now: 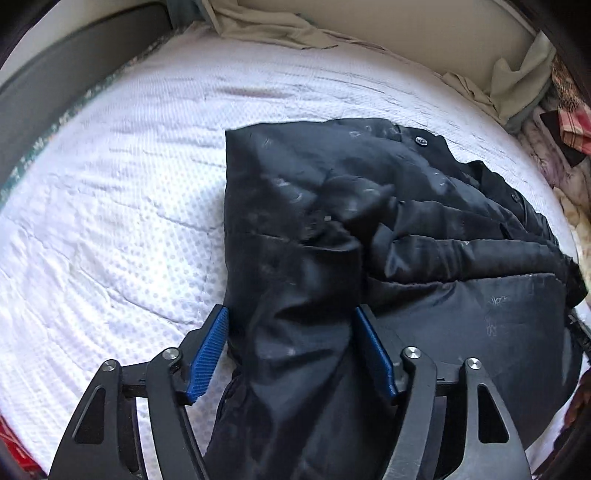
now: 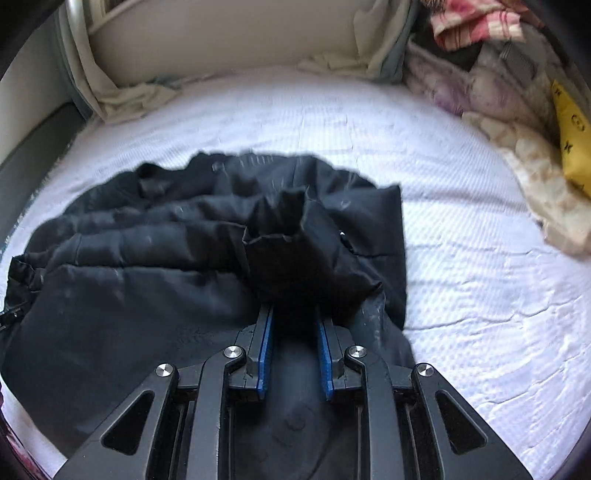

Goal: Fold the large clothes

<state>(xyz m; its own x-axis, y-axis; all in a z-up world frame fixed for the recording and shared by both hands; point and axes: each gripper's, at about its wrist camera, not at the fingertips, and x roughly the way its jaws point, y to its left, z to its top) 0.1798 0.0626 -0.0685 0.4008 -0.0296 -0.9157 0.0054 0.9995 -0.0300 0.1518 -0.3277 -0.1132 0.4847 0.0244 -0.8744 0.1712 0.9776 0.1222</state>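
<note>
On the bed (image 1: 110,206), a black jacket (image 1: 332,206) is lying half bundled, spread across the white quilted cover and sitting toward the right side in the left wrist view. We are looking at a padded, quilted garment with a shiny shell; a button (image 1: 420,140) is showing near its far edge. We are judging it as soft and bulky, light for its size, and slippery enough that layers will be sliding over each other as they are turned.

Our left tongs (image 1: 291,325) are standing wide apart, with a thick fold of the jacket running up between the blue pads (image 1: 208,354); the cloth is touching the pads, but we cannot tell whether they are really pinching it. Our right tongs (image 2: 294,325) are closed much narrower on a raised bunch of fabric, what is looking like a sleeve end or cuff (image 2: 284,229), which is standing up between the fingers.

We are thinking seams, cuffs and hems are the best places to take hold, since the puffy panels will be squashing and slipping out. A deep bite through both layers should be serving better than a fingertip pinch.

Beyond the jacket, a cream sheet (image 1: 266,29) is crumpling against the headboard (image 2: 221,40), and a pile of other clothes (image 2: 480,66) is lying at the bed's right edge.
</note>
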